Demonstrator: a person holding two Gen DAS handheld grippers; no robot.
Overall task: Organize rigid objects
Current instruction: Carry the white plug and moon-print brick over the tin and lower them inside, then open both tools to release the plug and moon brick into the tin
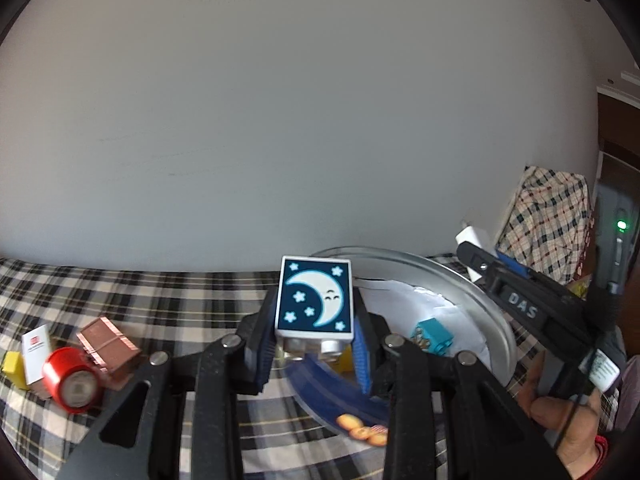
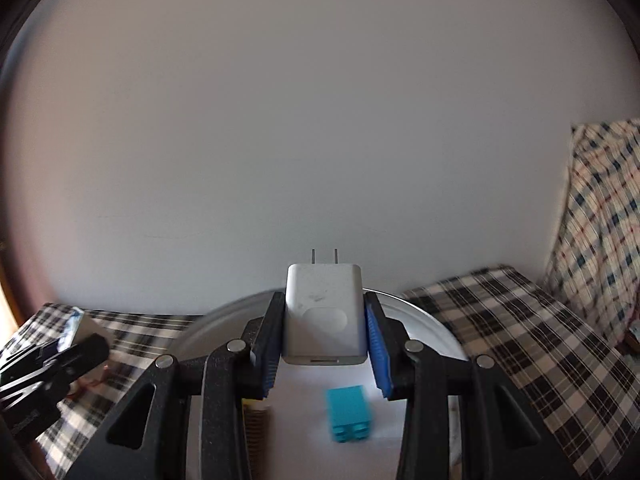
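Moon block (image 1: 315, 299), dark blue with a white crescent and stars, sat pinched between the blue pads of the left gripper (image 1: 316, 344), its studded end facing the camera, held up above the checked cloth (image 1: 160, 300) at the near edge of the round metal tin (image 1: 460, 280). Over on the other side, the right gripper (image 2: 324, 344) was clamped on the white charger (image 2: 323, 316), prongs pointing away toward the pale wall (image 2: 320, 120), and it hung right over the tin (image 2: 420, 316) as well! Down inside, on the white paper lining (image 2: 304, 384), lay a teal block (image 2: 349, 414), studs toward the lens; the left camera caught the same teal block (image 1: 431, 337) near the tin's middle. Beneath the moon block a curved blue lid (image 1: 336, 396) with biscuits printed on it leaned at the tin's near side, and a bit of yellow showed behind it, too hidden to name. Off to the left on the cloth waited a red tape roll (image 1: 72, 380), a copper-coloured box (image 1: 110, 344), a white card box (image 1: 36, 352) and a yellow block (image 1: 12, 364), all bunched close together. A bare hand (image 1: 568, 420) gripped the right tool's handle at the far right.
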